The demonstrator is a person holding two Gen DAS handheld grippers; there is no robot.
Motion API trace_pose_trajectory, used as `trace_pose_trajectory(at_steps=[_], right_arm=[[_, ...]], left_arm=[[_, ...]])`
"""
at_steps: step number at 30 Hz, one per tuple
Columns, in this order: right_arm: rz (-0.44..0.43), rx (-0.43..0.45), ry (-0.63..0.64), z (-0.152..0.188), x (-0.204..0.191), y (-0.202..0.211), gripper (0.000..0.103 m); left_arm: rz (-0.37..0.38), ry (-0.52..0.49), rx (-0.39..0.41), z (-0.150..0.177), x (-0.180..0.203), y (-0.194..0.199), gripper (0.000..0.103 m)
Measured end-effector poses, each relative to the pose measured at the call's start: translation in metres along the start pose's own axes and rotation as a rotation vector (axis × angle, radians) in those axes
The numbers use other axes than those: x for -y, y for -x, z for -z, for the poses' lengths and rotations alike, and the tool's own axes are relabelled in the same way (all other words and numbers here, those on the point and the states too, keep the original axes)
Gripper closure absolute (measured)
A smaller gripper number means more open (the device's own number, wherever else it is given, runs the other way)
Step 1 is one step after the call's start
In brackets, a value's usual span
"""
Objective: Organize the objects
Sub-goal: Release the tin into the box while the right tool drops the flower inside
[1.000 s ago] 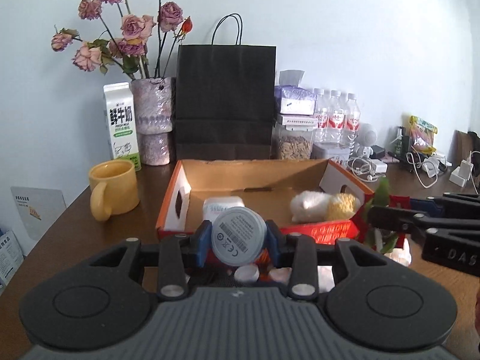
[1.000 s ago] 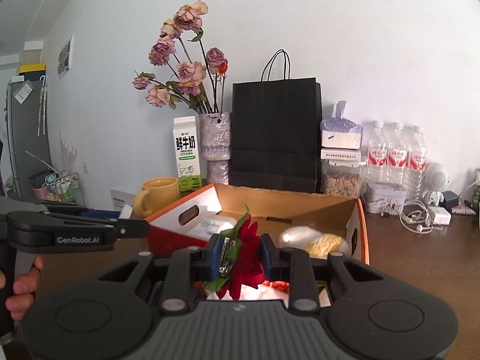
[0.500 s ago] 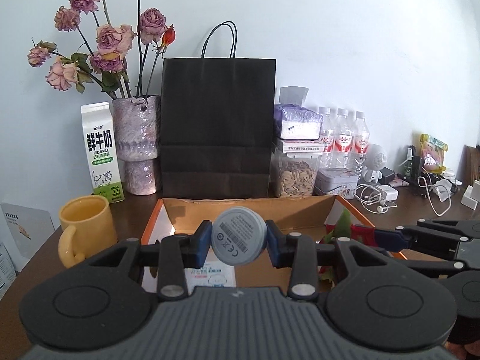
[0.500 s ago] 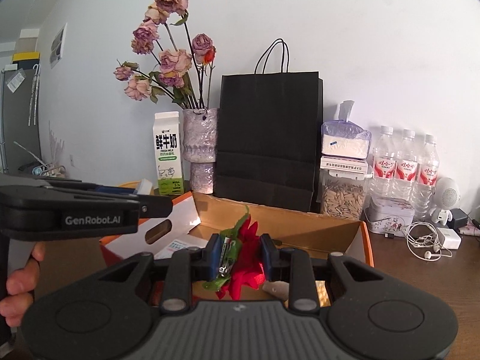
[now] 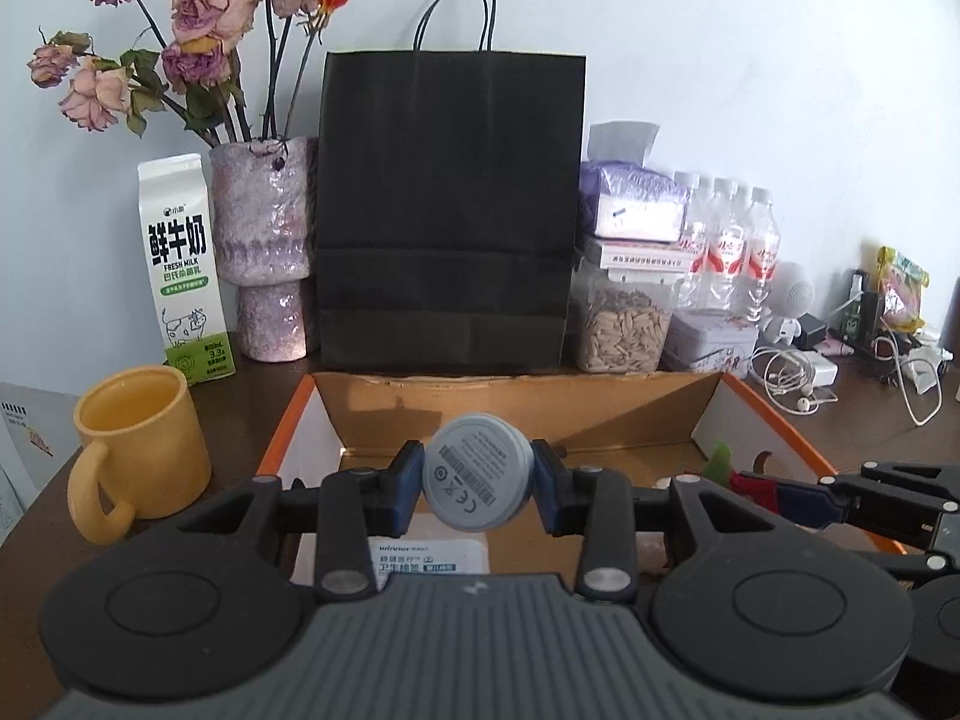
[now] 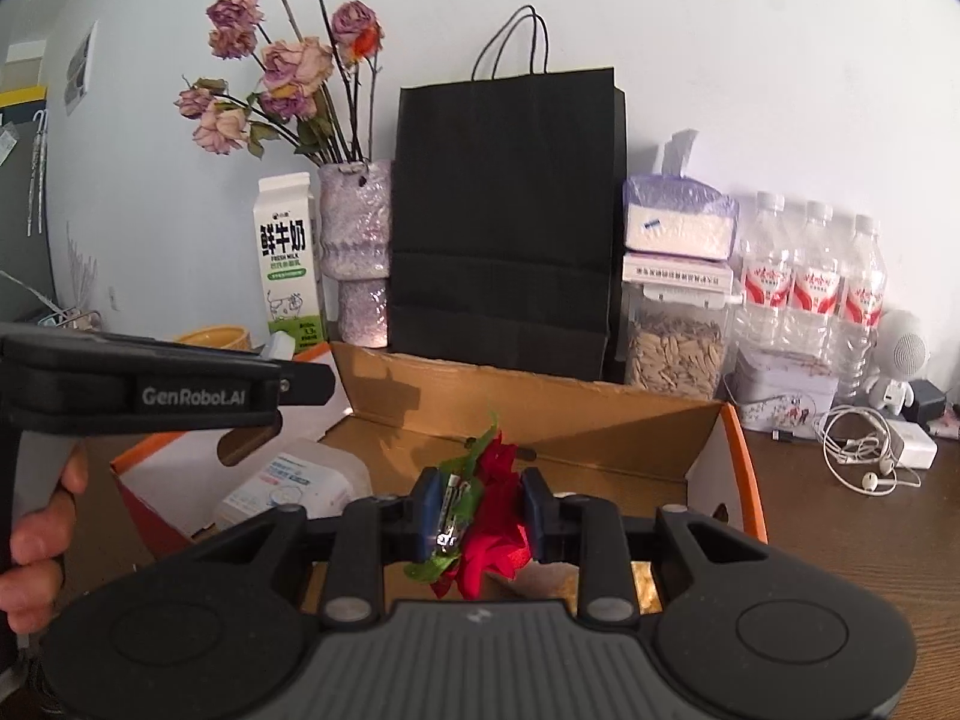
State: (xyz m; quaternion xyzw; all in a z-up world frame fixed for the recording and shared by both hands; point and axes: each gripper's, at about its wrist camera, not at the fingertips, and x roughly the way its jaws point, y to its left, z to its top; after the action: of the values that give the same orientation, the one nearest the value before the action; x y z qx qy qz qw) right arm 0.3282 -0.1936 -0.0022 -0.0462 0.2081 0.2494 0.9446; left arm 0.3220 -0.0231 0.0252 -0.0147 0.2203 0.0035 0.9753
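My left gripper [image 5: 478,487] is shut on a round grey tin [image 5: 478,471], label side toward the camera, held over the open cardboard box [image 5: 522,414] with orange sides. My right gripper [image 6: 478,510] is shut on a red artificial flower [image 6: 492,516] with green leaves, also above the box [image 6: 540,420]. In the left wrist view the right gripper's fingers [image 5: 798,495] reach in from the right with the flower's leaf [image 5: 720,461] showing. A white packet [image 5: 429,555] lies in the box under the tin; the right wrist view shows the same packet [image 6: 294,480] at the box's left.
Behind the box stand a black paper bag [image 5: 450,210], a vase of dried roses [image 5: 261,228], a milk carton [image 5: 180,264], a seed jar [image 5: 624,324] and water bottles [image 5: 729,246]. A yellow mug [image 5: 141,444] sits left of the box. Cables [image 6: 864,456] lie at the right.
Both grippers have advanced toward the wall, carrying the tin and the flower from in front of the box to over its inside. The bag and vase look larger.
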Motion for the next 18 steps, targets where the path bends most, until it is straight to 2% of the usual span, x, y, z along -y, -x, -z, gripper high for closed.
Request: trace_pose_trajectory(at_steps=[3, 5, 6, 7, 8, 10, 18], right_arm=[[0.001, -0.006, -0.006, 0.0016, 0.002, -0.0009, 0.075], [0.009, -0.007, -0.005, 0.002, 0.0022, -0.0008, 0.07], [0.013, -0.012, -0.004, 0.0023, 0.0021, -0.0011, 0.066], [0.021, -0.019, -0.005, 0.0021, 0.0022, -0.0015, 0.047], [0.034, -0.019, -0.006, 0.0024, 0.0017, -0.0011, 0.02], [0.066, -0.017, 0.002, 0.0025, 0.0009, -0.0009, 0.0], [0.061, -0.03, 0.001, 0.0029, 0.0009, -0.0025, 0.0]], left_arm=[[0.005, -0.005, -0.006, 0.0027, 0.0008, -0.001, 0.064], [0.004, -0.007, -0.007, 0.0037, 0.0013, -0.0007, 0.057], [-0.001, -0.005, -0.007, 0.0037, 0.0013, -0.0002, 0.032], [-0.01, 0.0, -0.005, 0.0038, 0.0009, 0.0005, 0.001], [-0.024, 0.005, 0.015, 0.0041, 0.0004, 0.003, 0.0], [-0.037, 0.002, 0.031, 0.0036, -0.0002, 0.0068, 0.0], [-0.037, 0.013, -0.007, 0.0047, -0.0011, 0.0026, 0.0]])
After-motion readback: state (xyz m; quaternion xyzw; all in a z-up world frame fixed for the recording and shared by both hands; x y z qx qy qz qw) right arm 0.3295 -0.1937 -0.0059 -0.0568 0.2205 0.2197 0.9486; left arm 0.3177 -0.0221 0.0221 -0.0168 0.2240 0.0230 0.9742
